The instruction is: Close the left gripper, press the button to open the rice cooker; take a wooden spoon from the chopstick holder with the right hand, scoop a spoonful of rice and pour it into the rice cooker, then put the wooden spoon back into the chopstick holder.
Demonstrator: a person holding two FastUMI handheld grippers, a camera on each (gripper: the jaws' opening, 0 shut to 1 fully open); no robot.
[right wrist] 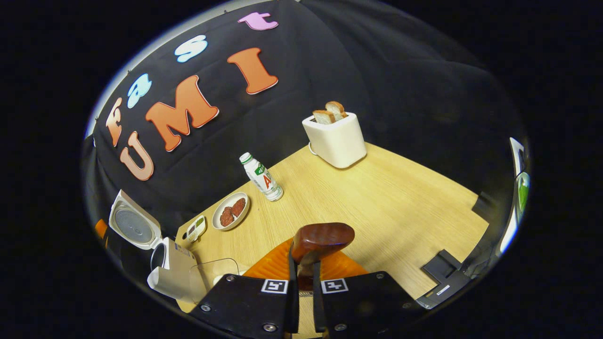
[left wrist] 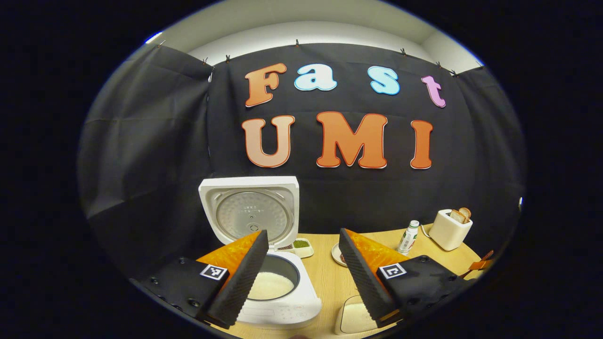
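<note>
In the left gripper view, the left gripper [left wrist: 304, 263] hangs above the table [left wrist: 330, 278] with its two ribbed black fingers [left wrist: 240, 278] spread wide and nothing between them. Each finger base carries a small square black-and-white marker. Below and between the fingers stands the white rice cooker [left wrist: 278, 301], its lid [left wrist: 249, 212] swung fully up against the black cloth, with white rice visible in the inner pot [left wrist: 271, 285]. There is faint print on the inner lid plate, too small to read. Just behind the cooker sits a small divided dish [left wrist: 297, 246] of dark and green contents. A clear container [left wrist: 353, 316] with a pale filling lies at the bottom edge, partly hidden by the right-hand finger. Farther back are a plate [left wrist: 337, 254], a white bottle [left wrist: 408, 238] with a green label, and a white toaster [left wrist: 450, 229] with two bread slices standing in it.

In the right gripper view, the right gripper [right wrist: 301, 278] has its fingers drawn close, both pressed on the wooden spoon [right wrist: 320, 238], whose reddish-brown rounded end rises above them. The spoon is held over the table, well apart from the cooker. The bottle [right wrist: 263, 177] leans in this view; its label shows green and red lettering that cannot be made out. Beside it lies the plate [right wrist: 231, 210] with two dark red pieces. The toaster [right wrist: 335, 138] stands at the far corner. The rice cooker [right wrist: 165, 268] is at the lower left, lid [right wrist: 133, 227] open, with the clear container [right wrist: 214, 275] just beside it.
</note>
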